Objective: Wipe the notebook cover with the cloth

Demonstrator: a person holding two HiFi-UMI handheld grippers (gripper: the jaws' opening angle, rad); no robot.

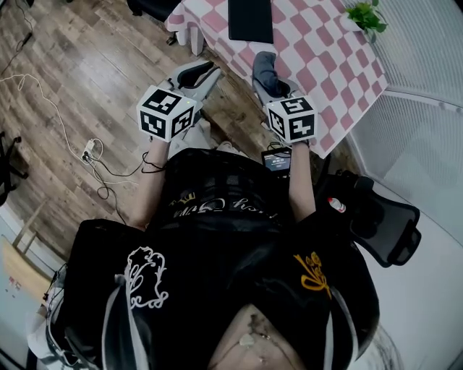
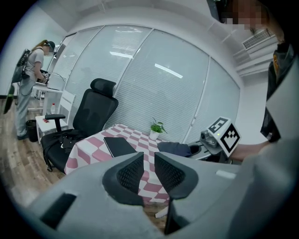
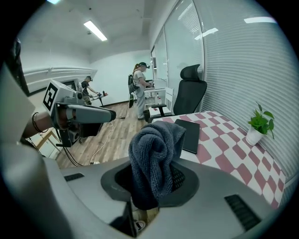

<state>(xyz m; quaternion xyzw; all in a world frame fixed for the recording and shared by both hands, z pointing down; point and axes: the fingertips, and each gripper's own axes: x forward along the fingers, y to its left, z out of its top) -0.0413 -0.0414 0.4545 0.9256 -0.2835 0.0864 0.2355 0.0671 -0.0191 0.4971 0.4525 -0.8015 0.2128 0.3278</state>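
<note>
A black notebook (image 1: 250, 20) lies flat on the pink-and-white checked table (image 1: 325, 65), also visible in the left gripper view (image 2: 119, 145) and the right gripper view (image 3: 189, 134). My right gripper (image 1: 266, 81) (image 3: 154, 179) is shut on a dark grey-blue cloth (image 1: 264, 66) (image 3: 154, 149), which bunches up above the jaws. It hovers over the table's near edge, short of the notebook. My left gripper (image 1: 210, 71) (image 2: 149, 165) hangs to the left, off the table over the floor. Its jaws stand almost together with only a thin slit and nothing between them.
A small potted plant (image 1: 367, 14) (image 3: 259, 123) stands at the table's far right corner. A black office chair (image 1: 387, 220) is at my right, another (image 2: 88, 116) beyond the table. Cables (image 1: 94, 155) trail on the wooden floor. People (image 3: 140, 91) stand far off.
</note>
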